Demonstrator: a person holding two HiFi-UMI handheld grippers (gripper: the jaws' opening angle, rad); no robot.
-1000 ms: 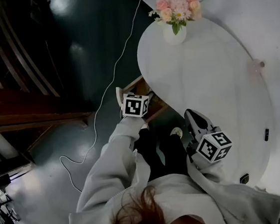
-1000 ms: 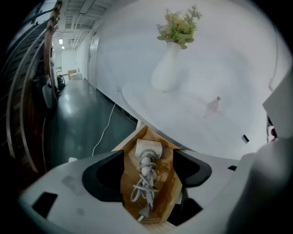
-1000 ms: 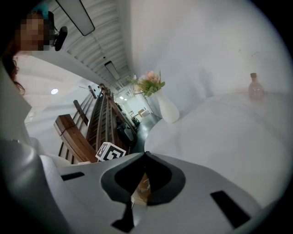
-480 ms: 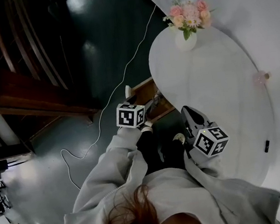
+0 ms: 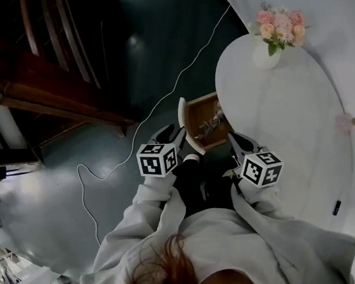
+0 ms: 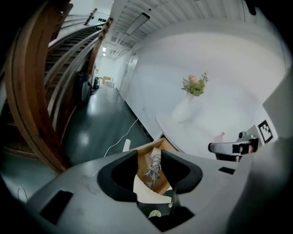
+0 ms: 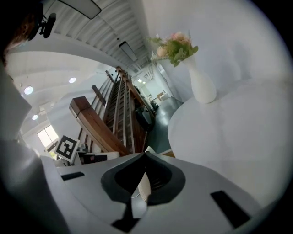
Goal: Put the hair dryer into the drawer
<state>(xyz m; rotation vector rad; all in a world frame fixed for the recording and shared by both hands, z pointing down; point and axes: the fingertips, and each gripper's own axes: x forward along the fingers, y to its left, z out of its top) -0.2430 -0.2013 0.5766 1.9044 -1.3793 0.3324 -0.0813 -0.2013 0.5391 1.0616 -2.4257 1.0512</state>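
Observation:
The wooden drawer [image 5: 198, 143] under the round table stands pulled out, its white front [image 5: 184, 124] facing the floor side. A grey thing with a bundled cord, apparently the hair dryer [image 5: 212, 123], lies inside it; the left gripper view shows the cord [image 6: 154, 169] past the jaws. My left gripper [image 5: 167, 135] hovers just in front of the drawer front, its jaws closing with nothing between them. My right gripper [image 5: 238, 141] is by the drawer's near right corner, jaws shut [image 7: 144, 155] and empty.
A white round table [image 5: 290, 125] carries a vase of pink flowers [image 5: 273, 32] and a small pink item [image 5: 346, 122]. A white cable [image 5: 154, 109] trails over the dark floor. A wooden staircase [image 5: 43, 77] rises at the left. The person's dark legs stand below the drawer.
My left gripper has drawn back from the drawer toward the person and its jaws have narrowed. The drawer's inside now shows. The right gripper has shifted closer to the drawer.

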